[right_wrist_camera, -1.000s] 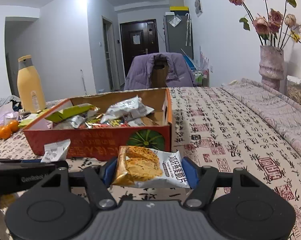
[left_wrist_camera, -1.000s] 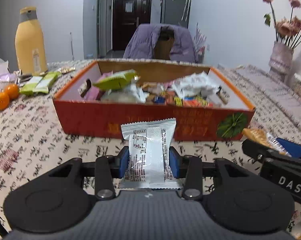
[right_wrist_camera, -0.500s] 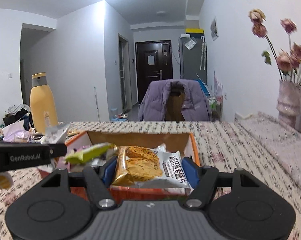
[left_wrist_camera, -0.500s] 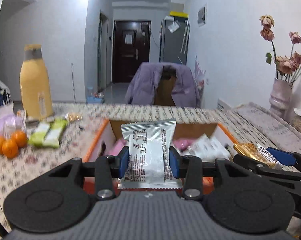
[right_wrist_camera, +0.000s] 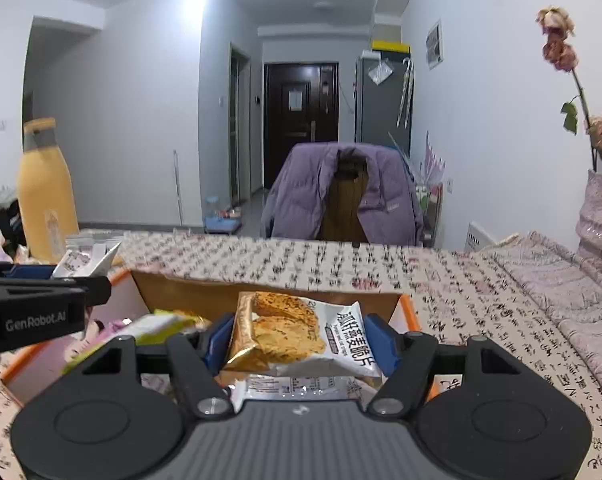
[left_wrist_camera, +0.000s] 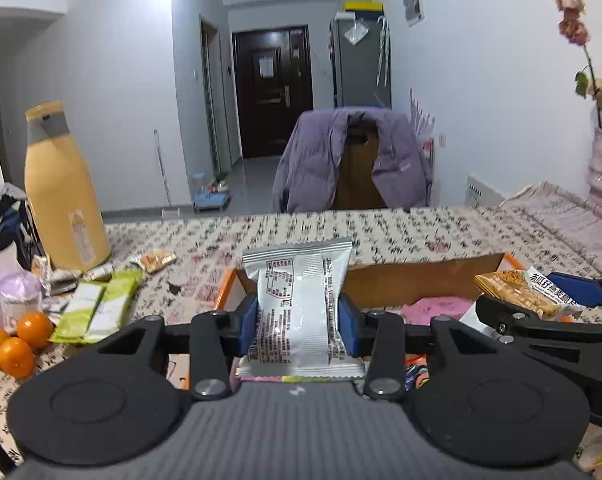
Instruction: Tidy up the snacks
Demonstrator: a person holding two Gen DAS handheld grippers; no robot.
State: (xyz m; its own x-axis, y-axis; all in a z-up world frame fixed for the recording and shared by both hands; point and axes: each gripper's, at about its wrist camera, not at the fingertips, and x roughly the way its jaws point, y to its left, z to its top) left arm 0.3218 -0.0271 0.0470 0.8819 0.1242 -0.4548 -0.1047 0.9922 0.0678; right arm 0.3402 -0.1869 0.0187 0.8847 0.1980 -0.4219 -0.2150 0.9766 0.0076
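In the left wrist view, the left hand-held gripper (left_wrist_camera: pixel 298 322) is clenched on a white snack packet (left_wrist_camera: pixel 297 304), held upright above the left end of the open cardboard box (left_wrist_camera: pixel 421 278), while green packets (left_wrist_camera: pixel 97 306) lie on the surface near its left edge. In the right wrist view, the right hand-held gripper (right_wrist_camera: pixel 299 344) grasps a cracker packet (right_wrist_camera: pixel 297 334) over the box (right_wrist_camera: pixel 189 290)'s right end. To drop well, each packet should probably be lowered onto a bare patch inside before letting go, one hand at a time.
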